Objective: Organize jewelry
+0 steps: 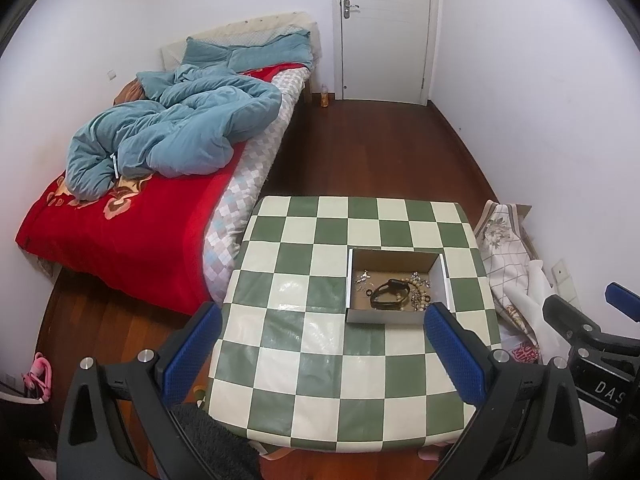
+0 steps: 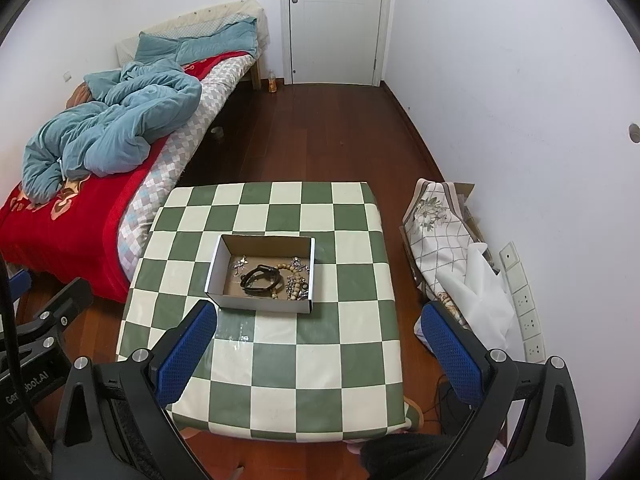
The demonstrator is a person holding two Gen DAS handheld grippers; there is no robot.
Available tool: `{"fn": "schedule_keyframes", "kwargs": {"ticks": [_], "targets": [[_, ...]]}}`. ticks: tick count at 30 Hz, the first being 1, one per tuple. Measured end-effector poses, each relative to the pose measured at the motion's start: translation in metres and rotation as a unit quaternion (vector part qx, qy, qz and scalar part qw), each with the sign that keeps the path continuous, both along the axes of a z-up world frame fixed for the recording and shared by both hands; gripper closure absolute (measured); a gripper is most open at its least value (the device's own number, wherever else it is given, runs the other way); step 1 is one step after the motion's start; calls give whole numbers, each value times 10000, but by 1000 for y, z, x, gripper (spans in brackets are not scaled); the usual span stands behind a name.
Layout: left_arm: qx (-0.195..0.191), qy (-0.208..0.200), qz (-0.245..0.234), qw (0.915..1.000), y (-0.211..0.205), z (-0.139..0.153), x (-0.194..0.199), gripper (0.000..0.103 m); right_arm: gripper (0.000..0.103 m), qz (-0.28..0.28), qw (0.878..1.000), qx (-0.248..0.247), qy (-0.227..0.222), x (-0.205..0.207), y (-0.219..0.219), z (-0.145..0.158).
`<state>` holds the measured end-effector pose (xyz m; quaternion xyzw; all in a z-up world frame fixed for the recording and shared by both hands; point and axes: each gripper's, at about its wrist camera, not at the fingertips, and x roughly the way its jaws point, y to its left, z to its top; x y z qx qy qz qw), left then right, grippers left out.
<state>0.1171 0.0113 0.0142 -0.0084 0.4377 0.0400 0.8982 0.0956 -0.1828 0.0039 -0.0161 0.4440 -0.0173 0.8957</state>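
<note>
An open cardboard box (image 1: 386, 314) (image 2: 256, 303) sits on the green-and-cream checked table (image 1: 320, 360) (image 2: 280, 360). Inside it lie a black band (image 1: 390, 293) (image 2: 262, 277), a beaded bracelet (image 1: 418, 294) (image 2: 294, 280) and small silver pieces (image 1: 363, 278) (image 2: 240, 265). My left gripper (image 1: 324, 356) hangs open above the table's near half, short of the box. My right gripper (image 2: 320, 354) is open too, above the near right part of the table. Nothing is between either pair of fingers. The right gripper's body (image 1: 592, 332) shows at the right edge of the left wrist view.
A bed (image 1: 132, 208) (image 2: 80, 184) with a red blanket and a blue duvet stands left of the table. A white door (image 1: 386, 28) (image 2: 334, 20) is at the back. Patterned cloth (image 1: 508, 256) (image 2: 444, 232) lies by the right wall, near a power strip (image 2: 524, 308).
</note>
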Motion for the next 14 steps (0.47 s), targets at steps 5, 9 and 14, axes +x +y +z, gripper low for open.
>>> {"fn": "schedule_keyframes", "kwargs": {"ticks": [5,9,14], "targets": [[14,-13,6,10000,1,0,-1,0,0,-3,10000,5,-12,-1,0,0],[12,-18,11,10000,2,-1,-2,0,0,5,10000,6,-7,-2,1,0],[-19,-44,3,10000,3,1,-3,0,0,8,10000,2,-4,-2,1,0]]}}
